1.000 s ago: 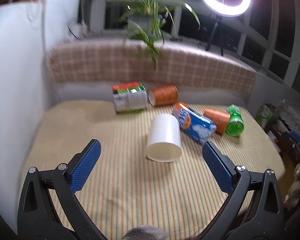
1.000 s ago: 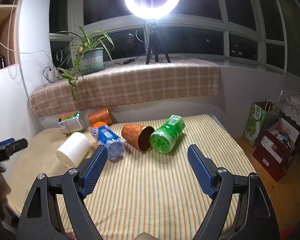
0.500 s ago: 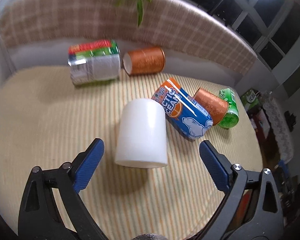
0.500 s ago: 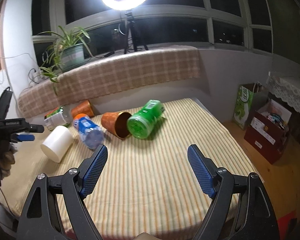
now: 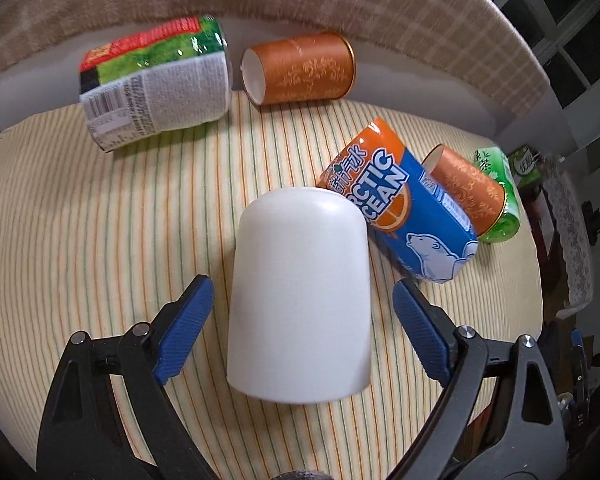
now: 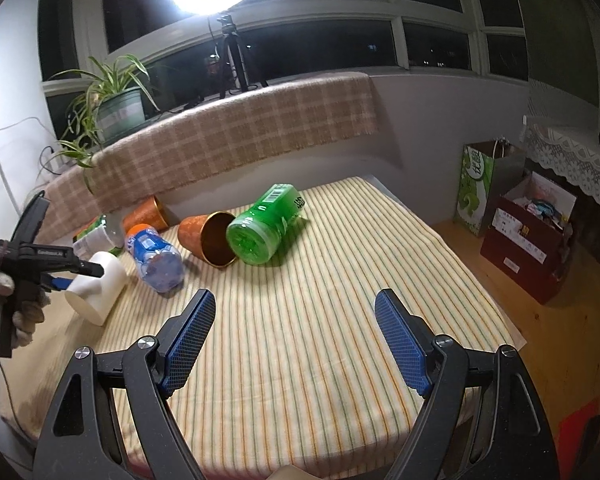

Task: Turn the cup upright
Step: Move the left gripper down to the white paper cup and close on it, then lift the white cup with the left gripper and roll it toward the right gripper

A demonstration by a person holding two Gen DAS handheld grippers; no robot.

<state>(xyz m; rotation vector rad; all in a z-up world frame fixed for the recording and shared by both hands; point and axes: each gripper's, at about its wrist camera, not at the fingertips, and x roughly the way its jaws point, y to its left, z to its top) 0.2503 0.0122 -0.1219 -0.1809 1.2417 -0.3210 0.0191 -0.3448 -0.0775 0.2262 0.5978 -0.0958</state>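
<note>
A white cup (image 5: 300,300) lies on its side on the striped cloth, rim toward me. My left gripper (image 5: 302,328) is open, its blue pads either side of the cup near the rim, not touching. In the right wrist view the cup (image 6: 98,286) lies at the far left with the left gripper (image 6: 60,270) over it. My right gripper (image 6: 296,336) is open and empty above the table's front middle.
A blue and orange bottle (image 5: 400,208) lies against the cup's right side. Two orange cups (image 5: 300,68) (image 5: 468,188), a green bottle (image 5: 500,196) and a labelled can (image 5: 156,80) lie on the table (image 5: 80,240). Boxes and a bag (image 6: 484,188) stand on the floor right.
My left gripper has moved forward and down, so its pads now flank the white cup. The right gripper has pulled back and tilted slightly.
</note>
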